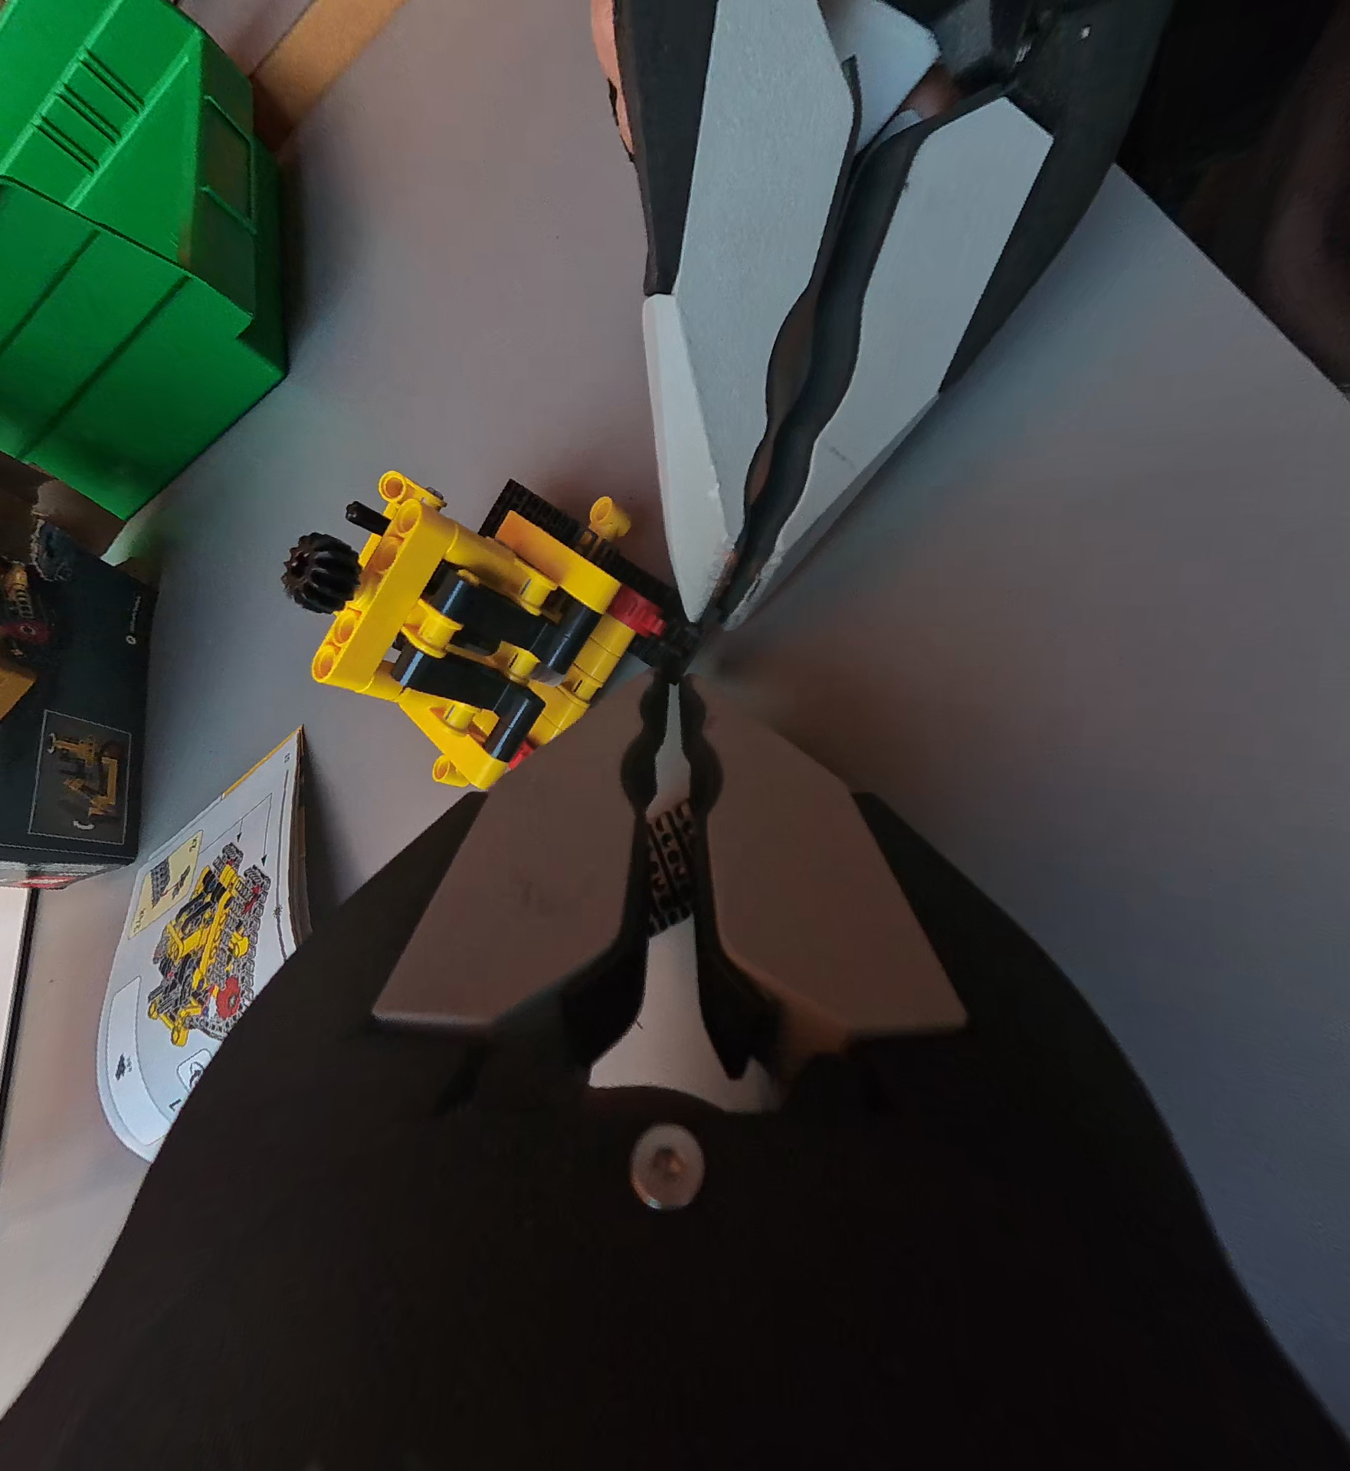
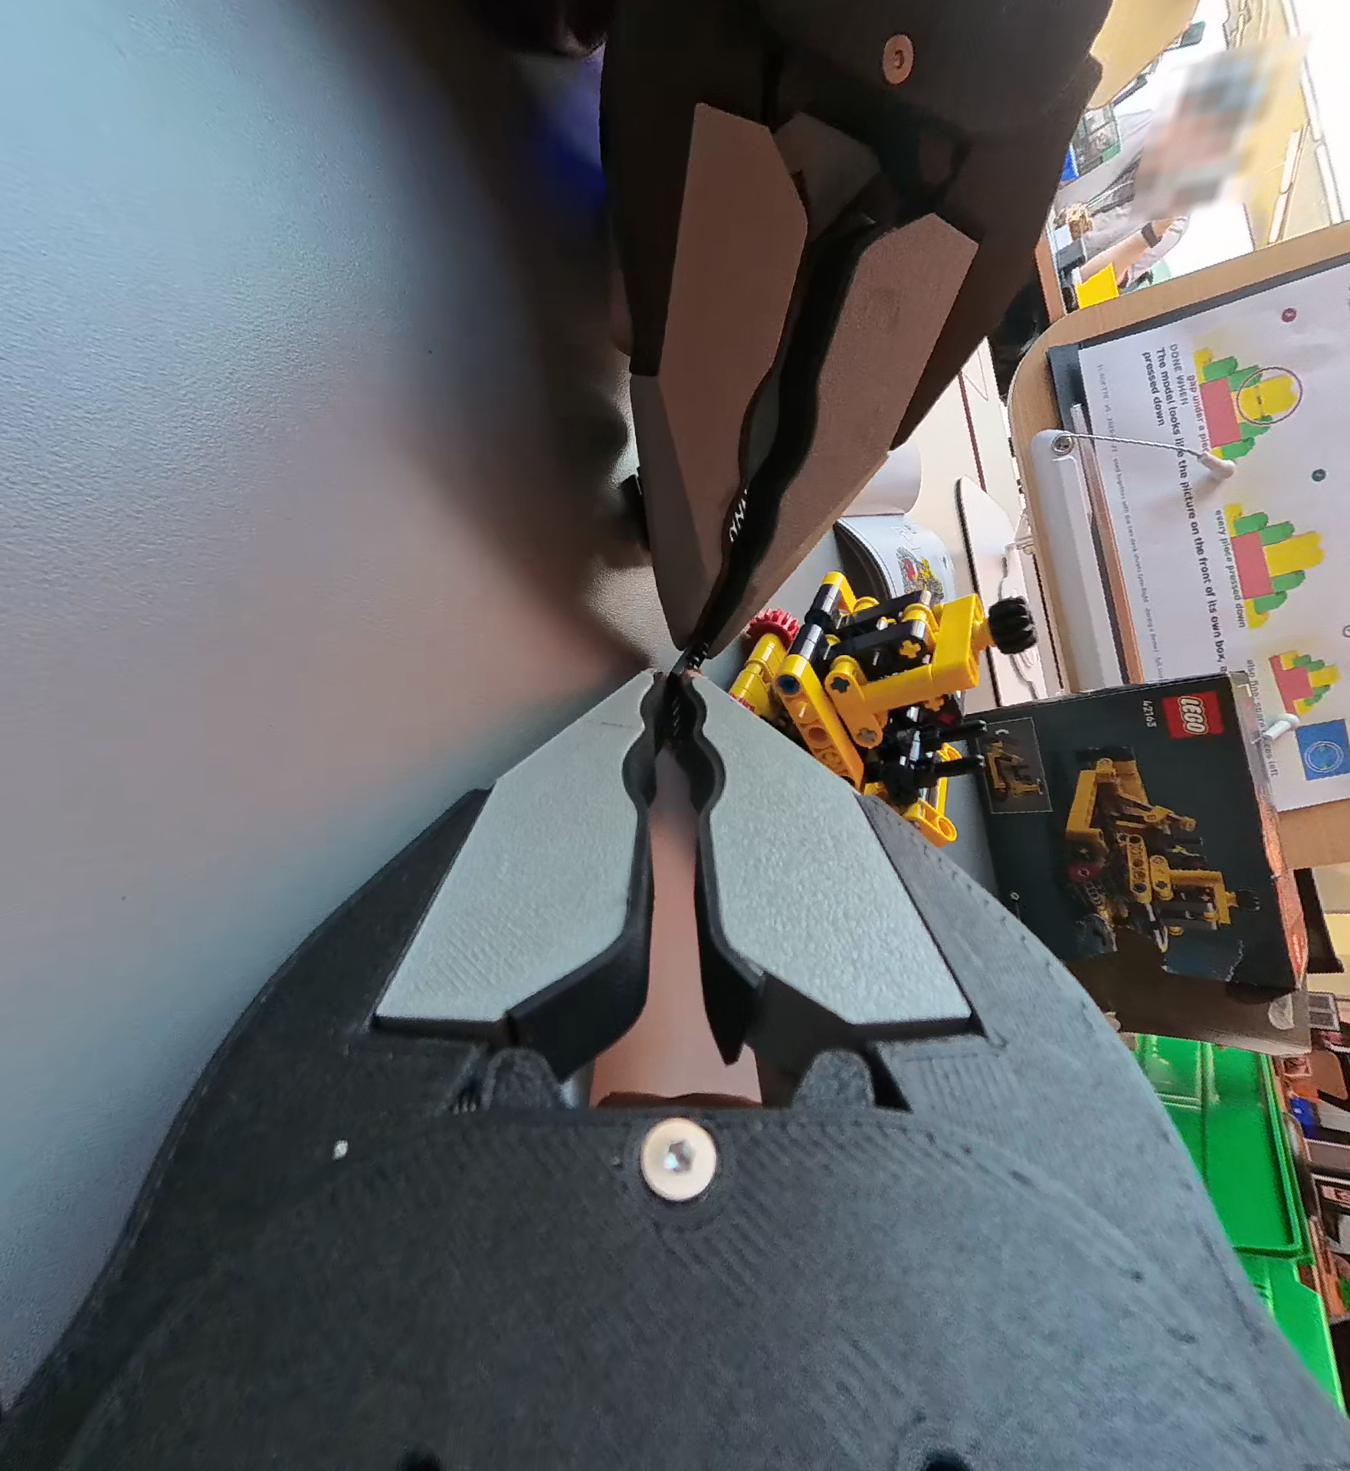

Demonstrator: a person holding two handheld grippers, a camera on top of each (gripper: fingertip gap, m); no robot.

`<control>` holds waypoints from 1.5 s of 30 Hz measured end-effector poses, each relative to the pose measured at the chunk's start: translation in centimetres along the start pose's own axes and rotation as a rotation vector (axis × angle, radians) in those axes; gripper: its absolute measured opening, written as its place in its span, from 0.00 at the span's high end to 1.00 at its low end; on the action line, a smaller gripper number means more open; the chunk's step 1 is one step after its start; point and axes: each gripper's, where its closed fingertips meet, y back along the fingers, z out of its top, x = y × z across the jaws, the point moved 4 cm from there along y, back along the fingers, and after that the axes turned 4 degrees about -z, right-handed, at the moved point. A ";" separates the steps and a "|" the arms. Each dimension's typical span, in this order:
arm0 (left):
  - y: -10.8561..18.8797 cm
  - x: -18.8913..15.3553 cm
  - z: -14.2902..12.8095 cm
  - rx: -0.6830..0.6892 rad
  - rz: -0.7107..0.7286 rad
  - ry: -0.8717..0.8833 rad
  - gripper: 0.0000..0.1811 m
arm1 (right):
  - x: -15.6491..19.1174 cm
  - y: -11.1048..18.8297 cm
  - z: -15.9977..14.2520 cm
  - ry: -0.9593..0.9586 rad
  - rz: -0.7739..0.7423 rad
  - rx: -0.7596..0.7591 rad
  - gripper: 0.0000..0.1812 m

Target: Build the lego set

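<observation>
Both grippers, left (image 1: 673, 676) and right (image 2: 676, 700), pinch one black track piece (image 1: 676, 649) between their tips, beside the model (image 1: 481, 629). It seems a joining step. Next, the piece probably must be pressed together carefully.

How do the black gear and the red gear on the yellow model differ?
The black gear sits exposed on an axle at the model's far end, clear of both grippers; the red gear sits at the near end, beside the meeting fingertips. The black one looks larger. Both are toothed and mounted on the model.
</observation>
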 end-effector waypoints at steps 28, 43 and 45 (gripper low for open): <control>-0.2 0.2 0.0 -0.001 -0.056 0.043 1.00 | -2.3 1.8 -2.0 0.373 -0.218 -0.004 0.96; -0.1 0.2 0.0 -0.010 -0.063 0.054 1.00 | -1.6 0.8 -1.8 0.608 -0.235 -0.025 0.98; -0.1 0.2 0.0 -0.009 -0.062 0.054 1.00 | -1.7 0.9 -1.8 0.599 -0.236 -0.027 0.98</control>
